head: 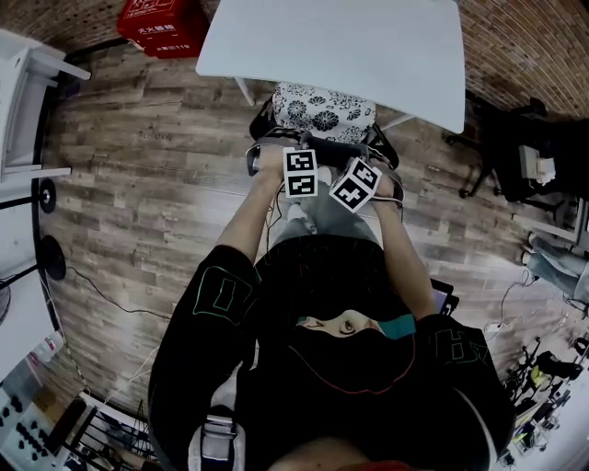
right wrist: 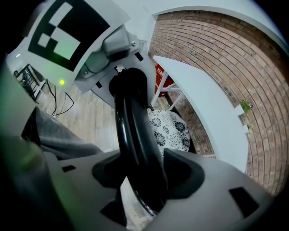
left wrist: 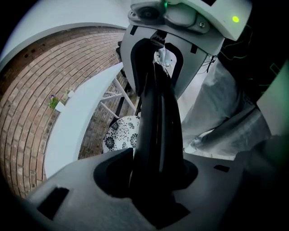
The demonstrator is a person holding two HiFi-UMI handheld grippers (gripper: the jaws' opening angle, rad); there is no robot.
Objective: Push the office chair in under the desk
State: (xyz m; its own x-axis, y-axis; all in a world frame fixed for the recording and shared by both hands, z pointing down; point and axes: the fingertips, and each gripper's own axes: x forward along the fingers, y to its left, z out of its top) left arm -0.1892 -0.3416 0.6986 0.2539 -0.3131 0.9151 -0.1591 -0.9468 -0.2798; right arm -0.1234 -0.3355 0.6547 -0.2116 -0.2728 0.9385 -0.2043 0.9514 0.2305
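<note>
The office chair has a floral seat cushion [head: 322, 109] that sits partly under the white desk [head: 340, 46]. Its black backrest [head: 327, 149] faces me, and both grippers sit on its top edge, pointing steeply down. My left gripper [head: 299, 164] is shut on the backrest [left wrist: 158, 122], which fills the gap between its jaws. The jaws of my right gripper [head: 357, 182] straddle the backrest rim [right wrist: 133, 131]. The rim lies against one jaw and floor shows through a gap at the other, so this gripper is open. The seat [right wrist: 169, 131] and desk [right wrist: 212, 113] lie beyond.
A red crate [head: 164, 26] stands on the wooden floor left of the desk. White furniture [head: 28, 101] lines the left side. A black chair [head: 515, 147] and clutter stand at the right. A brick wall [left wrist: 40, 90] runs behind the desk. Cables trail on the floor.
</note>
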